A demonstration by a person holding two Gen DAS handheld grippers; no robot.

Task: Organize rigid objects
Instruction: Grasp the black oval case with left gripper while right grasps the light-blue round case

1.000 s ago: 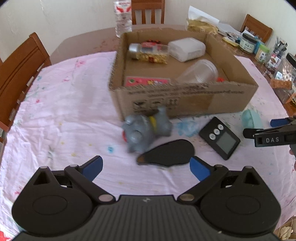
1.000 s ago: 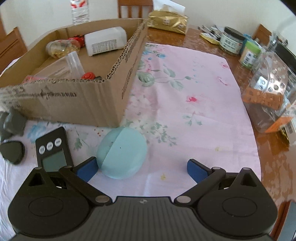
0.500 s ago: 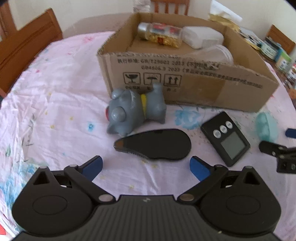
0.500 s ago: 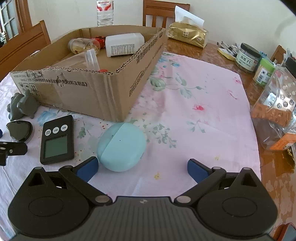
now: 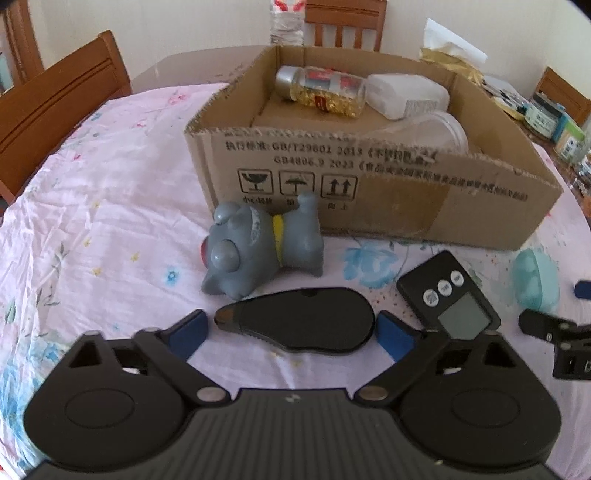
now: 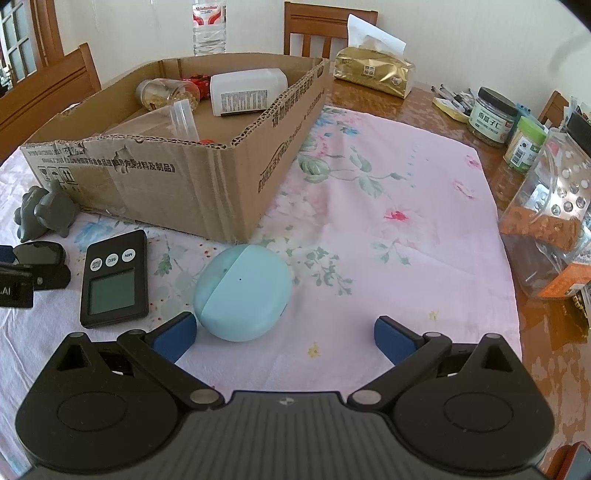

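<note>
A flat black oval case [image 5: 299, 319] lies on the pink cloth between the blue pads of my left gripper [image 5: 291, 334]. The jaws are closing; the right pad is almost at the case and a small gap remains at the left pad. Just beyond it lie a grey toy animal [image 5: 258, 247] and a black timer [image 5: 448, 295]. My right gripper [image 6: 284, 336] stands open, with a teal round case [image 6: 242, 291] just ahead of its left finger [image 6: 175, 334]. The open cardboard box [image 5: 369, 192] behind holds a gold-filled bottle [image 5: 321, 88], a white bottle [image 5: 406, 96] and a clear cup [image 5: 436, 133].
Wooden chairs [image 5: 62, 96] ring the table. A water bottle [image 6: 208, 26] and a gold tissue pack [image 6: 373, 72] stand behind the box. Jars [image 6: 491, 114] and a clear bag of goods [image 6: 546, 221] crowd the right edge. Flowered cloth [image 6: 388, 221] lies bare right of the box.
My left gripper has sunk toward the black oval case and its jaws have narrowed around it. The right gripper has stayed over the teal case, only tilting a little.
</note>
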